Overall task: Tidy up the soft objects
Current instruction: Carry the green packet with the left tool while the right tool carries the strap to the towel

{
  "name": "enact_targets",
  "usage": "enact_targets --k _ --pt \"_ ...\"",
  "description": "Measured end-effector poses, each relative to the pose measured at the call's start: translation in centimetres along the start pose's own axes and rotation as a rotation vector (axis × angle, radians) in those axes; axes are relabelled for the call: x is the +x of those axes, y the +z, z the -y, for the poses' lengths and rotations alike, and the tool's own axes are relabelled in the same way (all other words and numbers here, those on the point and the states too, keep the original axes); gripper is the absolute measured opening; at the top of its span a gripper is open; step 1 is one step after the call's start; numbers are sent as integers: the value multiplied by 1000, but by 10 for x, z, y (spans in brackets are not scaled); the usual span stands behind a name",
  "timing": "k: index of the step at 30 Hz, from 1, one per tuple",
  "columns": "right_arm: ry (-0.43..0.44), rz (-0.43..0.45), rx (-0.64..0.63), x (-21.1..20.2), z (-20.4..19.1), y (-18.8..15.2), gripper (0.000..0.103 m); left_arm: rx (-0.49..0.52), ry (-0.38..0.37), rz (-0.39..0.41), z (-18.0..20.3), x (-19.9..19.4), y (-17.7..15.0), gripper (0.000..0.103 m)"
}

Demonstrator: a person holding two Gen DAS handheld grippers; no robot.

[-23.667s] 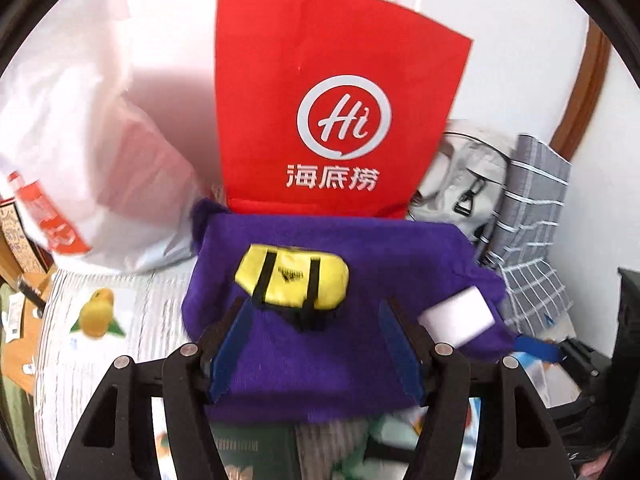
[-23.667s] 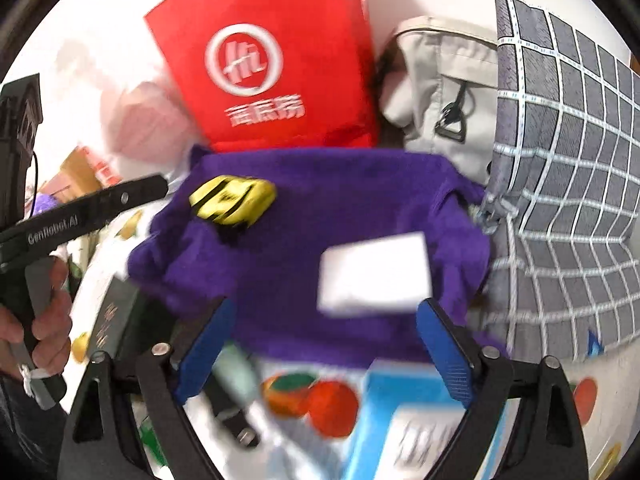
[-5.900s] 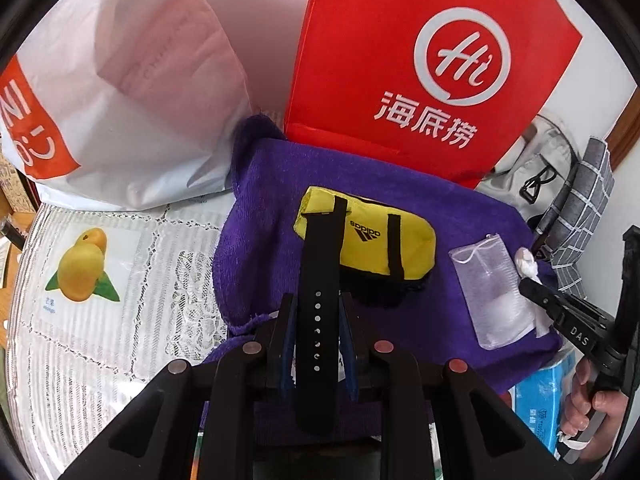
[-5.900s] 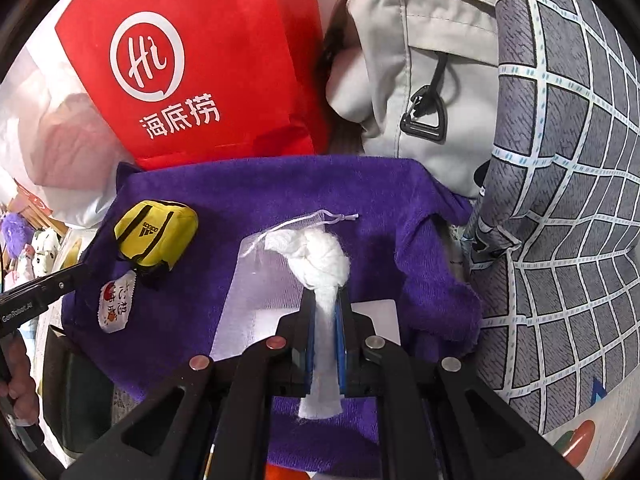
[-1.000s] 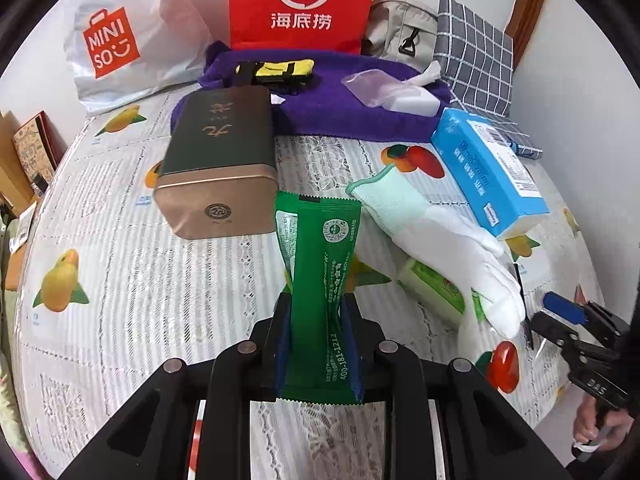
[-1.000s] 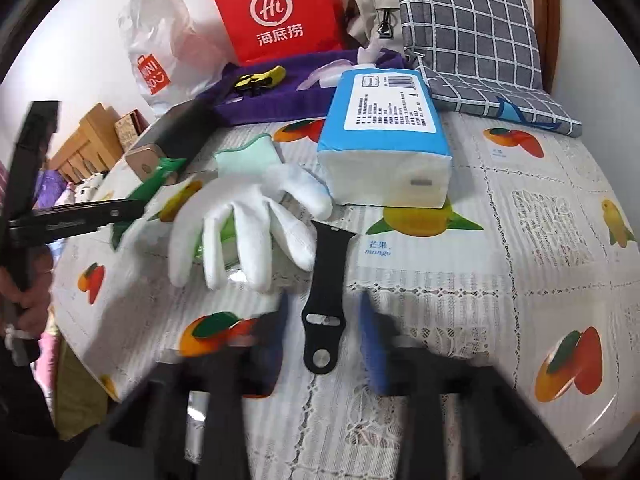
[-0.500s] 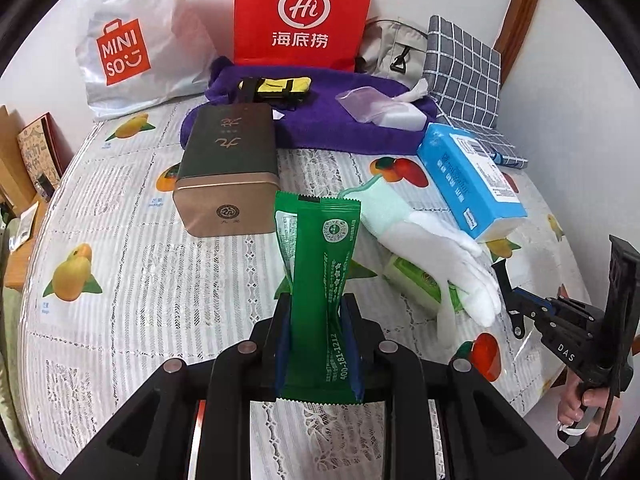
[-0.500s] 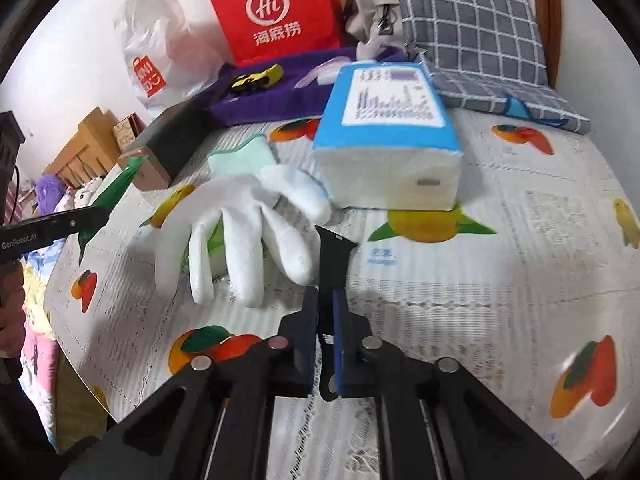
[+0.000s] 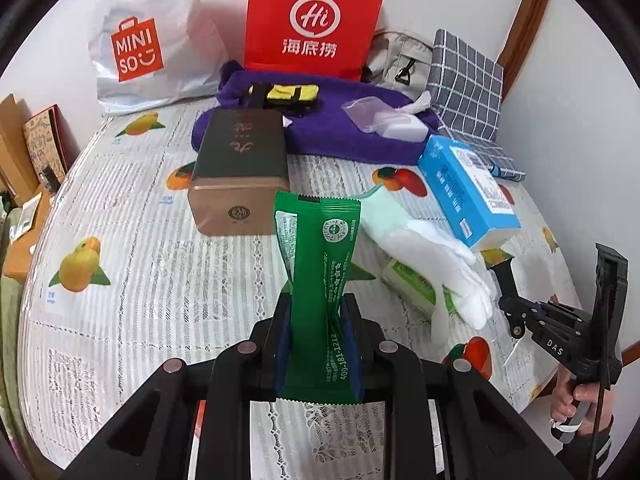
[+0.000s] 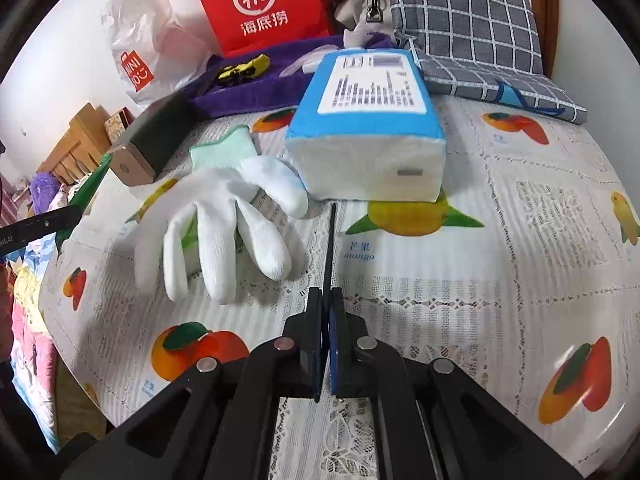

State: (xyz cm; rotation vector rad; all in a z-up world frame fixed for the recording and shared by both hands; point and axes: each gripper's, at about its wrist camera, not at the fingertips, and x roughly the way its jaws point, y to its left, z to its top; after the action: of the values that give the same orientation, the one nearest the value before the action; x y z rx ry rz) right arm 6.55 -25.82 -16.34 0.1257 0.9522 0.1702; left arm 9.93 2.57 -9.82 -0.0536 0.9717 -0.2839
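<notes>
My left gripper (image 9: 318, 308) is shut on a green sachet (image 9: 320, 256), held upright above the table. My right gripper (image 10: 325, 300) is shut on a black watch strap (image 10: 330, 248), seen edge-on and lifted off the cloth; it also shows in the left wrist view (image 9: 505, 276). A white glove with a green cuff (image 10: 216, 216) lies just left of the strap, over a green packet (image 9: 412, 280). A blue tissue pack (image 10: 368, 120) sits behind. On the purple towel (image 9: 332, 136) at the back lie a yellow pouch (image 9: 286, 92), a mesh bag (image 9: 366, 114) and a white block (image 9: 402, 130).
A dark tin box (image 9: 240, 172) stands mid-table. A red paper bag (image 9: 316, 32), a white Miniso bag (image 9: 148, 40), a grey backpack (image 9: 400, 60) and a checked cushion (image 10: 468, 20) line the back. The table edge is near on the right (image 9: 560, 360).
My right gripper has shut on the black strap and lifted it, turning it edge-on. My left gripper has kept hold of the green sachet and moved slightly nearer the tin box.
</notes>
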Motion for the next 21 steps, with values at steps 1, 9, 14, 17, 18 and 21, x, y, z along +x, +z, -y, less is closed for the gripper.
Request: enact_targets --k 1,9,14,17,18,21 --pt "0 4 1 -4 0 1 3 3 0 6 1 -2 1 23" --pt "12 82 -21 -43 -5 26 3 1 9 62 -3 -19 24 23" --pt "38 136 -35 -61 -12 54 3 -2 28 81 -7 -21 44 23" --pt "42 150 -52 -63 -17 73 3 -3 38 84 -9 -19 55 23" --pt "45 152 -56 -62 -18 80 3 -4 44 86 -11 -17 61 23" --pt "54 150 -62 -59 -22 99 3 -8 42 98 -14 -16 74 23"
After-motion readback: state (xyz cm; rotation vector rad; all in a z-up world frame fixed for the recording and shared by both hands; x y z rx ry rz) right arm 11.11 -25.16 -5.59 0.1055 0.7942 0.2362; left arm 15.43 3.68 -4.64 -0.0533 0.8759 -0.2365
